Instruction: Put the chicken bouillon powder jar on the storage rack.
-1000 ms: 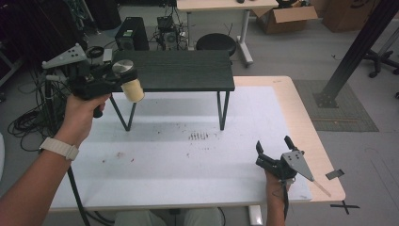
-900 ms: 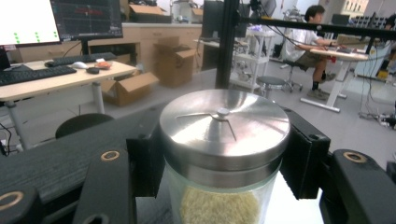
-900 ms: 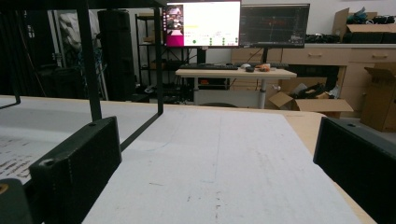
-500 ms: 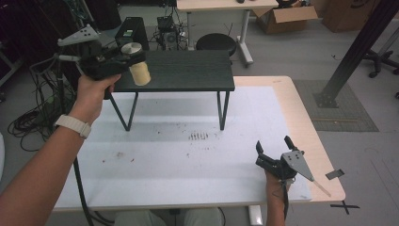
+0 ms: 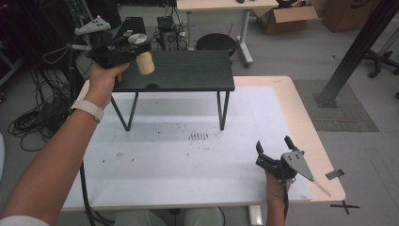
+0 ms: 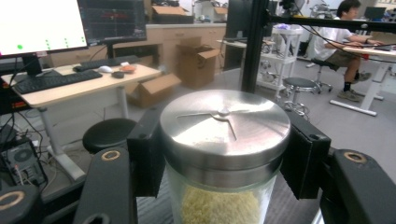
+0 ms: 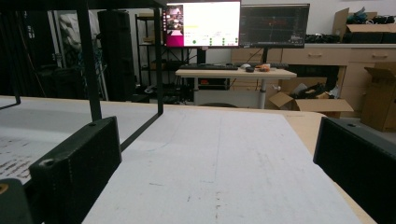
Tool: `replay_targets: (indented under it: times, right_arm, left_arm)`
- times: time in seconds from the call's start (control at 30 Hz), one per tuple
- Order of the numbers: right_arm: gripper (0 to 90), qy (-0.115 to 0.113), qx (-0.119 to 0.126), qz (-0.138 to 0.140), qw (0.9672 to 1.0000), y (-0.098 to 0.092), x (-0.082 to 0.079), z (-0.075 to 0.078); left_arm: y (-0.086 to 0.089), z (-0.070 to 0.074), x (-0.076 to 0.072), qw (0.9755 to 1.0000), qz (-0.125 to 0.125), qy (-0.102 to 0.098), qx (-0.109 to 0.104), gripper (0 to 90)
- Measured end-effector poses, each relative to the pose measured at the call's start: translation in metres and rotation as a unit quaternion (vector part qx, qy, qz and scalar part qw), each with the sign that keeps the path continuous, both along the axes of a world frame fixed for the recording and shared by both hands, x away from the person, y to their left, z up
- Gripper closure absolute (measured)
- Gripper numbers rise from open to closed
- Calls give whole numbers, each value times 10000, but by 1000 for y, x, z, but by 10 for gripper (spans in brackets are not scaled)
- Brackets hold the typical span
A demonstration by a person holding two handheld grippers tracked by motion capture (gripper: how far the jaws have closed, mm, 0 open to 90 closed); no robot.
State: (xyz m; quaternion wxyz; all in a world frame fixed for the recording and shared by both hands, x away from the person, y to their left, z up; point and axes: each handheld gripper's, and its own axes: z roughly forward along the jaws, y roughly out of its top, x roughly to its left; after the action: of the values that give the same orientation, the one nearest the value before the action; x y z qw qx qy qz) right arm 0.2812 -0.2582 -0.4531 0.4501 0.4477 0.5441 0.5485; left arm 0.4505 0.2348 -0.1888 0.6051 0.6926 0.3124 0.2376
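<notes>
Left gripper view: L gripper (image 6: 224, 154) jaws clamped on glass jar (image 6: 223, 154) just under its steel lid (image 6: 225, 122); pale grainy fill inside. High view: jar (image 5: 145, 62) held upright in air over black shelf (image 5: 188, 70), near its 9 o'clock end, w/ hand (image 5: 104, 80) below. R gripper (image 5: 275, 151) sits low at table (image 5: 197, 160) 4 o'clock, jaws spread, nothing in them. Step, as I read it: carrying jar onto shelf top. Next prob needs lowering straight, base flat, well in from edge, then release.
</notes>
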Motion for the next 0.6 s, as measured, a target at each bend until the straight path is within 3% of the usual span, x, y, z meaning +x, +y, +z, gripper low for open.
replay_targets:
  times: [0.13,0.33,0.6]
  right_arm:
    - [8,4,3,-1,10000,0,0,0]
    - [8,-7,9,-3,10000,0,0,0]
    - [8,7,-7,5,10000,0,0,0]
  left_arm:
    - [-2,-5,9,9999,86,-59,46,421]
    - [-6,-14,22,9997,217,11,91,421]
    - [-11,-21,29,9992,336,43,190,421]
